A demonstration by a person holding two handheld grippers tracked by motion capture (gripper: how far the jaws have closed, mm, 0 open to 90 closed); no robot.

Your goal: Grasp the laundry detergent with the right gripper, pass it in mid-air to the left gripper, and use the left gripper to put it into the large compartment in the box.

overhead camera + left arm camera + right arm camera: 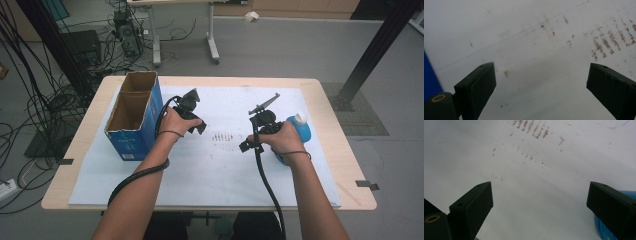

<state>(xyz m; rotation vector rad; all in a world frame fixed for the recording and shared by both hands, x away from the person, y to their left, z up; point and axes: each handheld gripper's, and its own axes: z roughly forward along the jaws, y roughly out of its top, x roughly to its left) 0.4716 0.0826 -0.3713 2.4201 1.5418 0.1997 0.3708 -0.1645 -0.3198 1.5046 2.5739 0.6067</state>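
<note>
box (pixel 134 125) print: unreadable | left gripper (pixel 199 126): jaws wide, empty | right gripper (pixel 246 146): jaws wide, empty, blue bottle (pixel 299 131) beside

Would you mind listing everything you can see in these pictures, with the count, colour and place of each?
Bottle: one, blue with a white cap, lying on the sheet's right side, partly behind the right hand.
Cardboard box: one, blue outside and brown inside, open-topped with two compartments, at the sheet's left edge.
Sheet: one, white, covering most of the table, with brownish scuff marks near its middle.
Table: one, light wood.
Cables and equipment: several, dark, on the grey floor beyond the table.
Left gripper: one, black, jaws open over bare sheet beside the box.
Right gripper: one, black, jaws open over bare sheet, next to the bottle.
Hands and forearms: two, entering from the bottom edge.
</note>
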